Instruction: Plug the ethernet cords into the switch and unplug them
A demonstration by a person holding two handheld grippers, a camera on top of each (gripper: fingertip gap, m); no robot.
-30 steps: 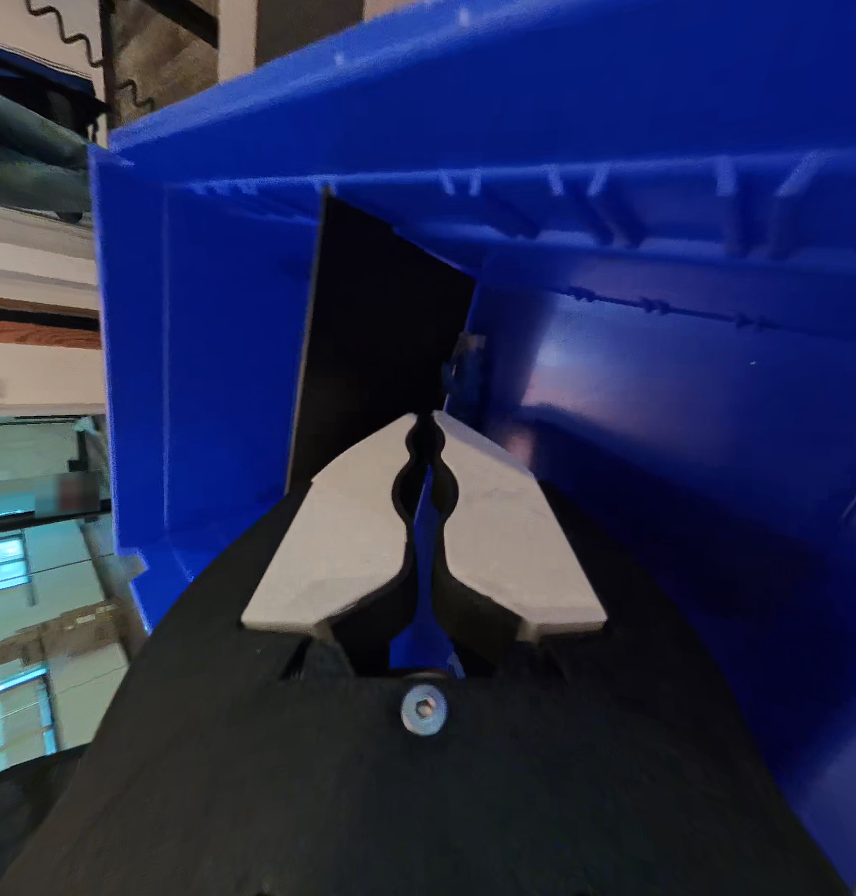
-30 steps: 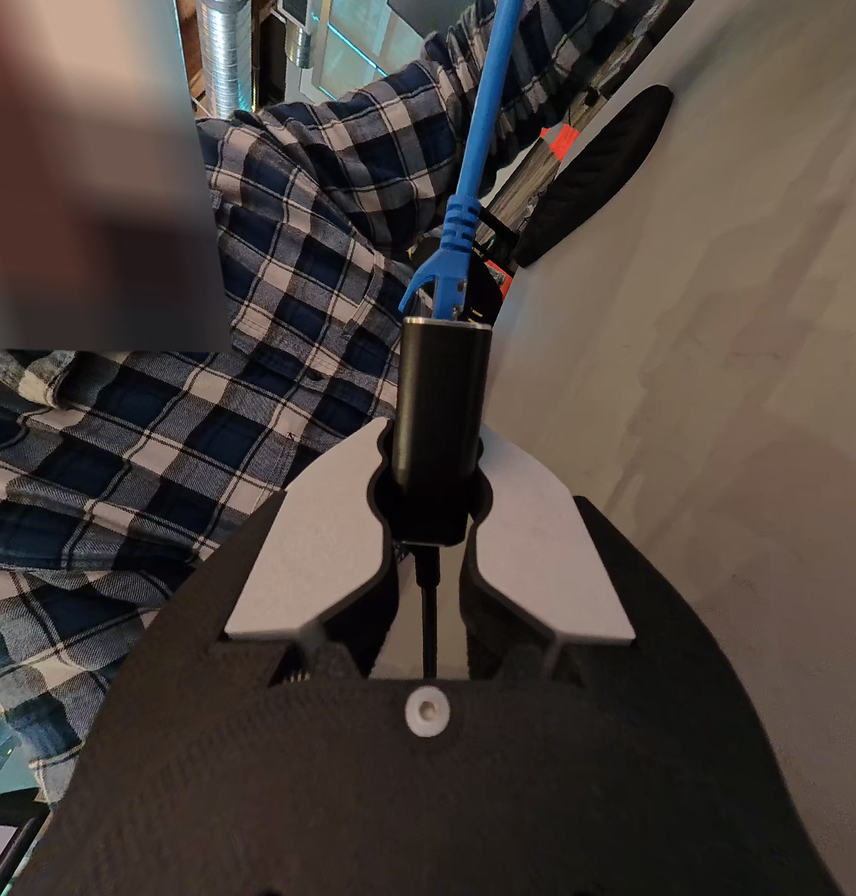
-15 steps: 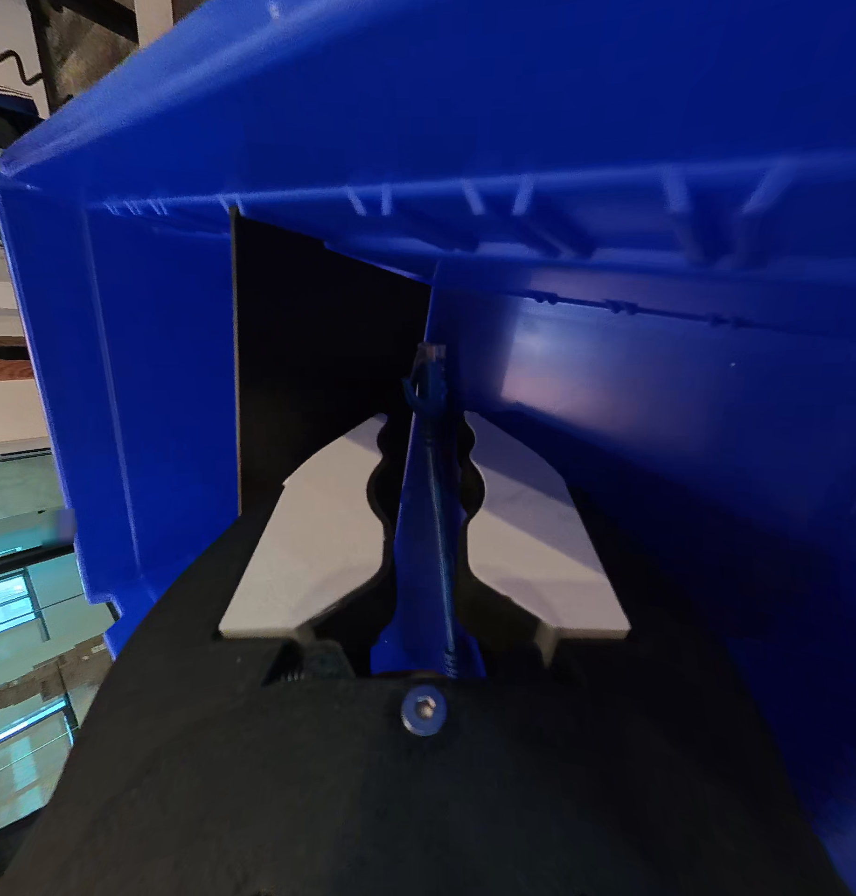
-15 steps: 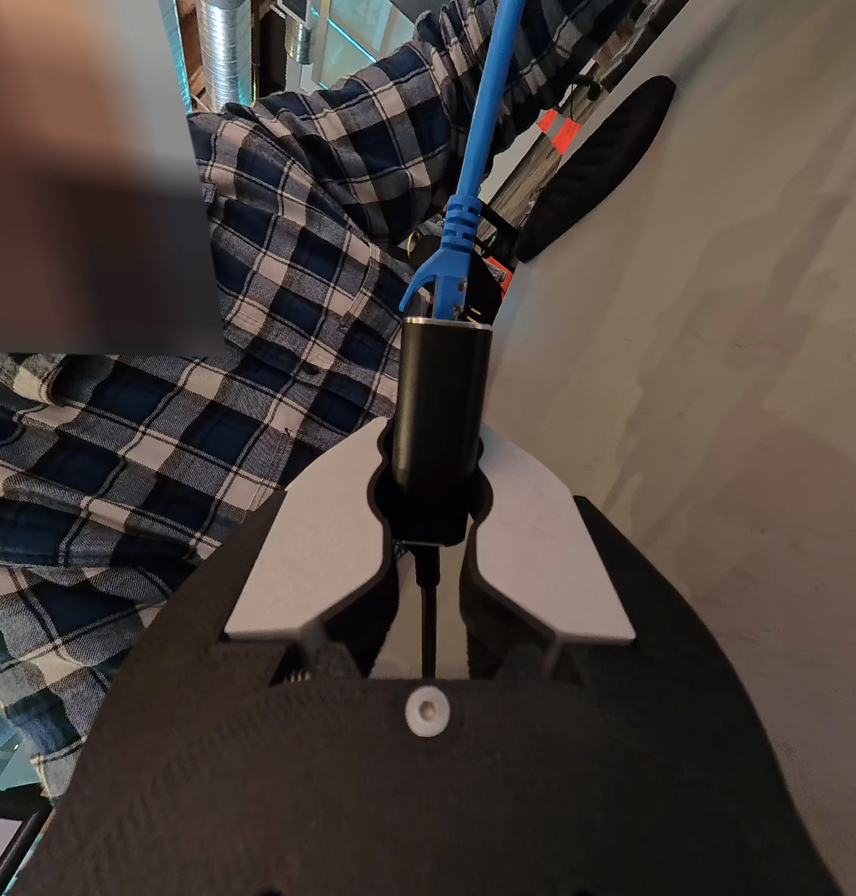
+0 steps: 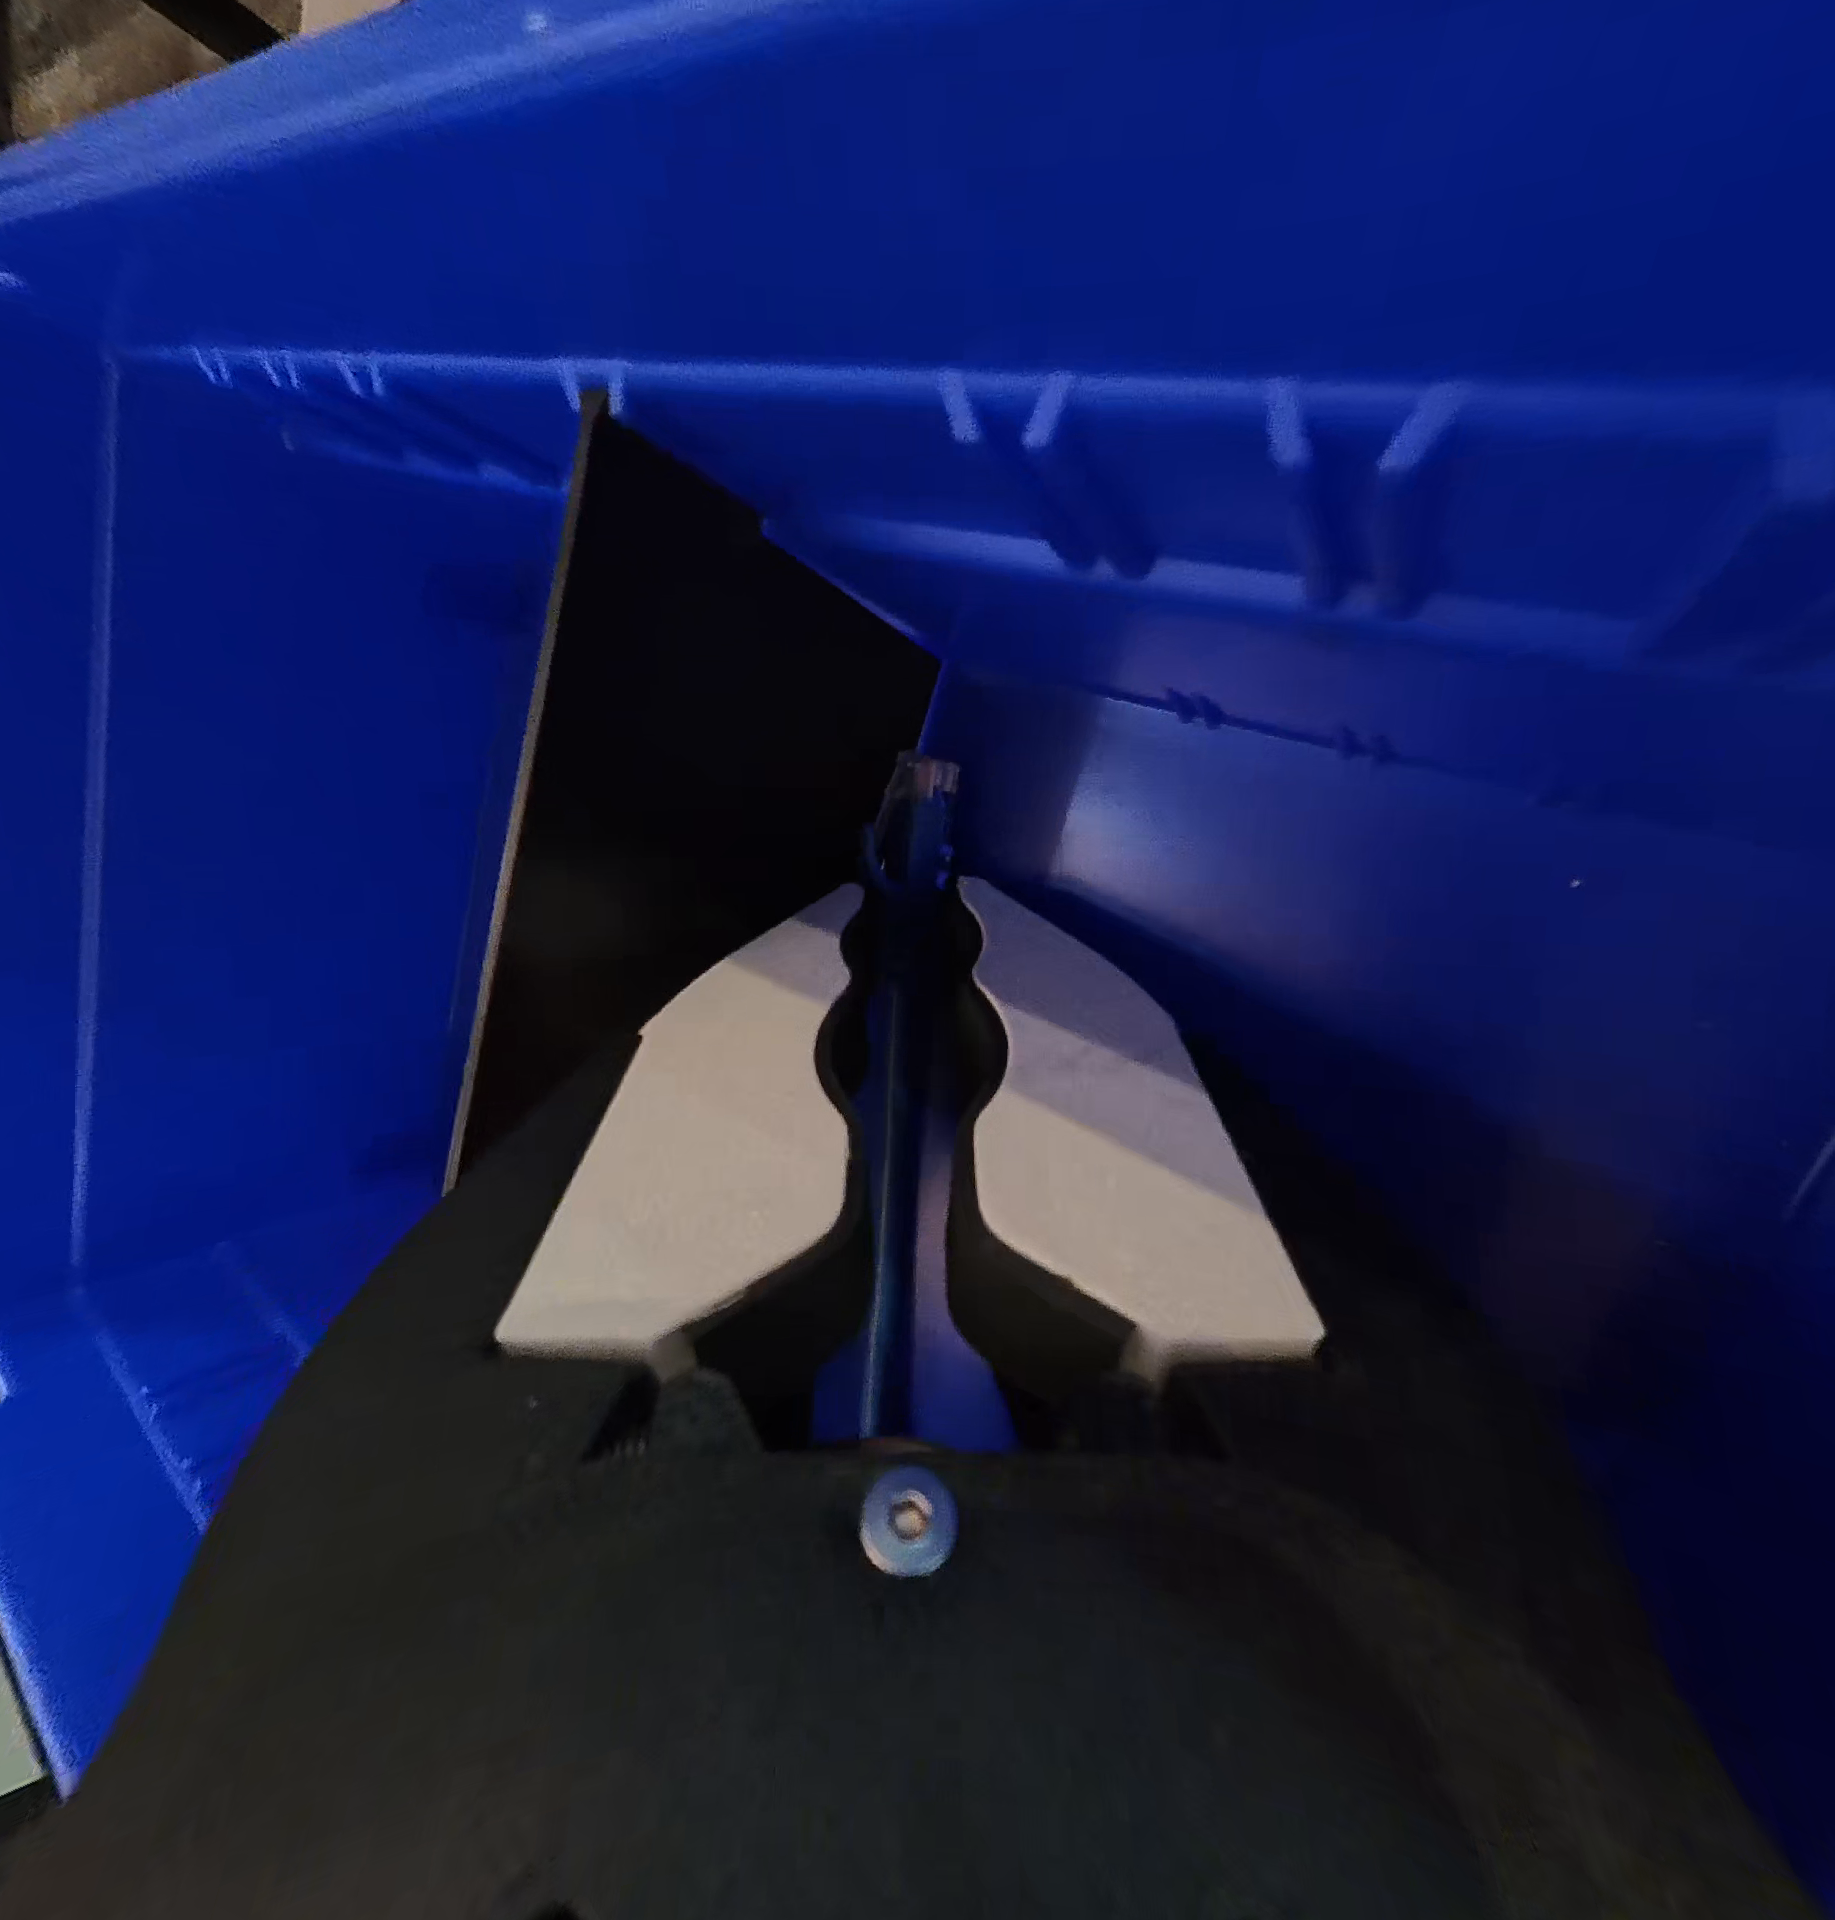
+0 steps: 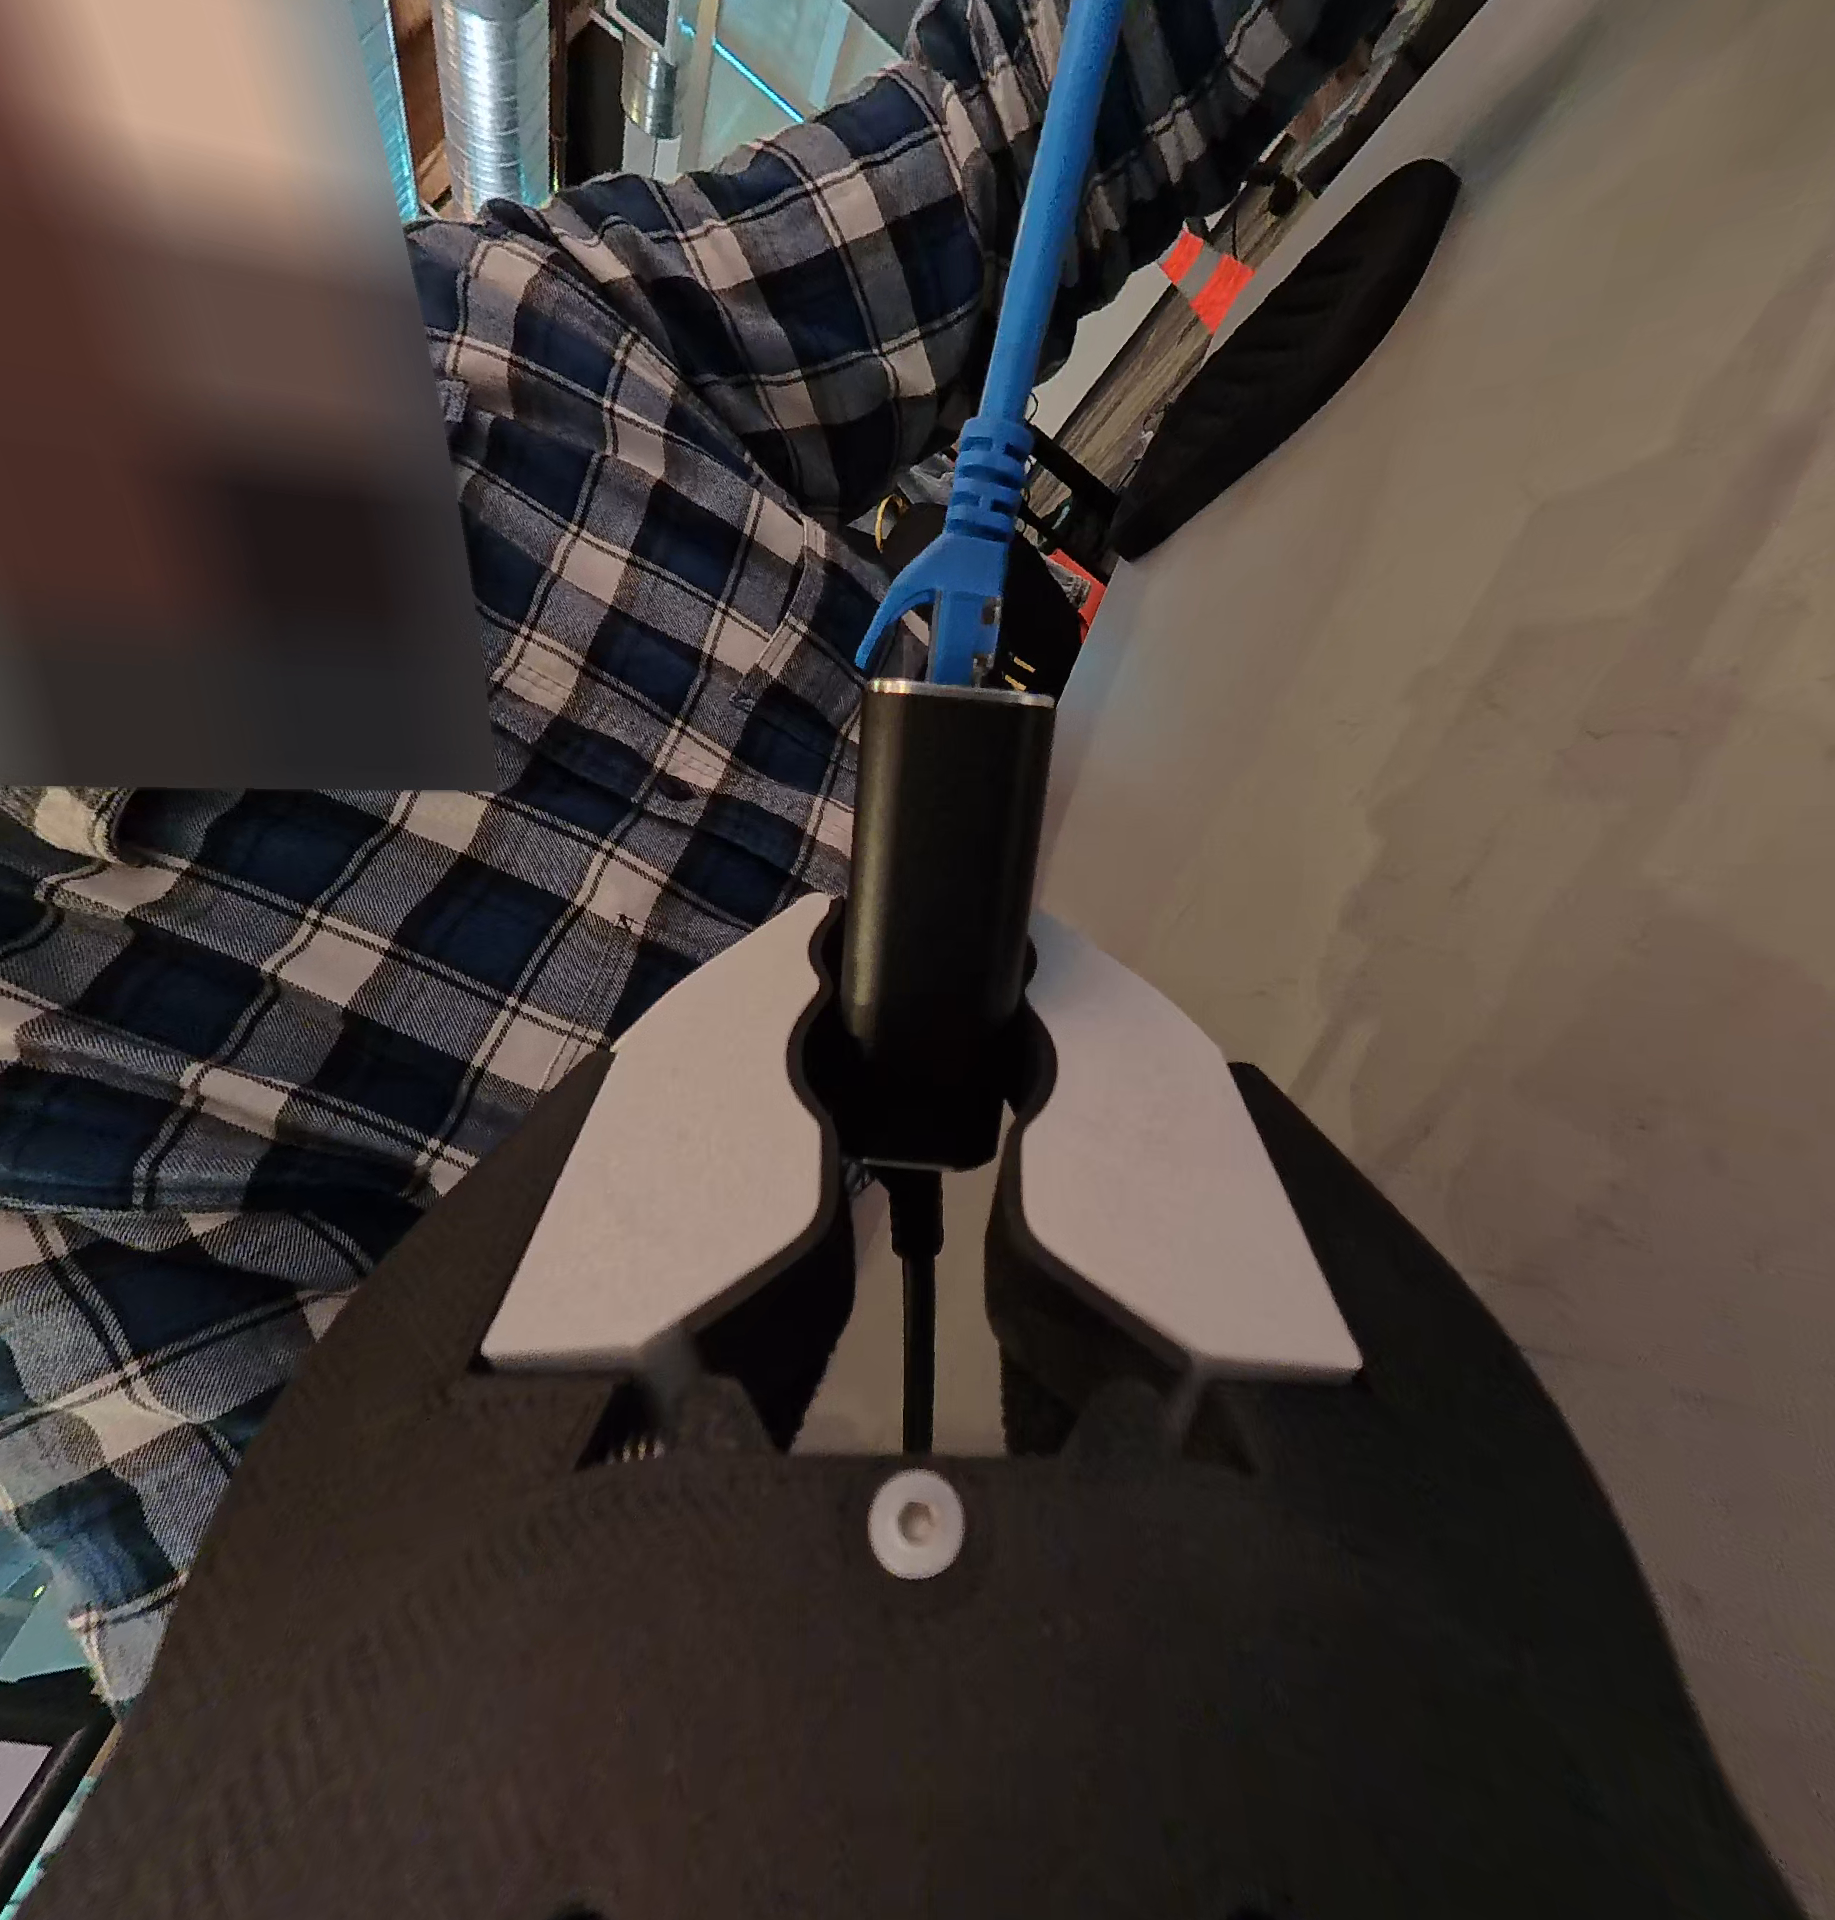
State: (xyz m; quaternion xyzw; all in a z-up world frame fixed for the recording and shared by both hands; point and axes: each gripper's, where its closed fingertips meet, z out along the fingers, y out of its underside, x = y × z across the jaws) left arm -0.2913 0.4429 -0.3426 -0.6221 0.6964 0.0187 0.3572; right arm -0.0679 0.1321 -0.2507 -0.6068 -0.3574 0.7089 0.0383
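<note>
Since a second ago the left gripper (image 5: 908,894), then shut on nothing inside the blue bin (image 5: 1308,260), has opened and drawn its jaws in around a dark blue ethernet cord (image 5: 897,1195); the cord now runs up the narrow slot between the grey fingers (image 5: 1089,1122), and its clear-tipped plug (image 5: 923,805) sticks out just past the fingertips, in front of a black panel (image 5: 705,748) leaning at the bin's far wall. Whether the pads already press on the cord cannot be told in the dim light. The right gripper (image 6: 928,966) has not changed: its jaws stay clamped on the black switch (image 6: 949,852), held upright above the pale tabletop (image 6: 1515,831), with a light blue ethernet cord (image 6: 1038,312) plugged into its top end beside a person's plaid sleeve (image 6: 632,468). Judging from this, a second cord is being fetched for the switch. No brand, label or legible writing shows on the task's things.
</note>
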